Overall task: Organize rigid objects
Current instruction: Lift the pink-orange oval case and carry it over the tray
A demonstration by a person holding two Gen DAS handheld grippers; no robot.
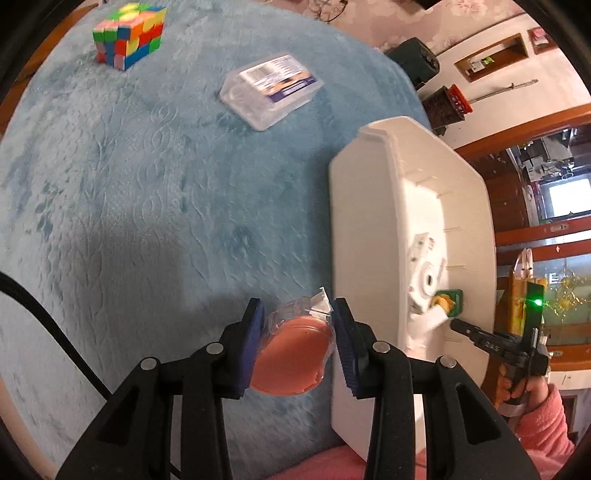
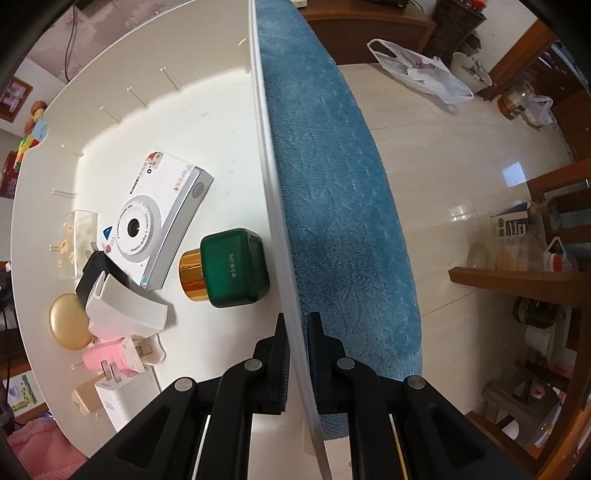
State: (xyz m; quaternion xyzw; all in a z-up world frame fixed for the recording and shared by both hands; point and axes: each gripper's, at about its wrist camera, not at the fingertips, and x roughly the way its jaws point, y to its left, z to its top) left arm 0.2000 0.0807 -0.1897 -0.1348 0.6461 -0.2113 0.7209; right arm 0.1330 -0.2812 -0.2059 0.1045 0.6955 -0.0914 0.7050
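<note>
In my left tongs point(image 1: 297, 332) I grasp a small clear tub of pink putty point(image 1: 291, 360), the blue pads pressing on its two sides; it hangs above the blue cloth point(image 1: 147, 192), not resting on it. The white bin point(image 1: 369, 206) lies just to the right of this tub, its near wall almost beside my right pad; so the coming move, as I judge, goes to the right and over that rim. My right tongs point(image 2: 295, 332) are clenched on the rim of the bin point(image 2: 275, 206), one jaw inside, one outside, so only the left hand is free to carry. Inside already lie a toy camera point(image 2: 159, 218) and a green jar point(image 2: 232, 267), toward the near end; far from me on the cloth wait a colour cube point(image 1: 129, 35) and a clear box point(image 1: 271, 90).
</note>
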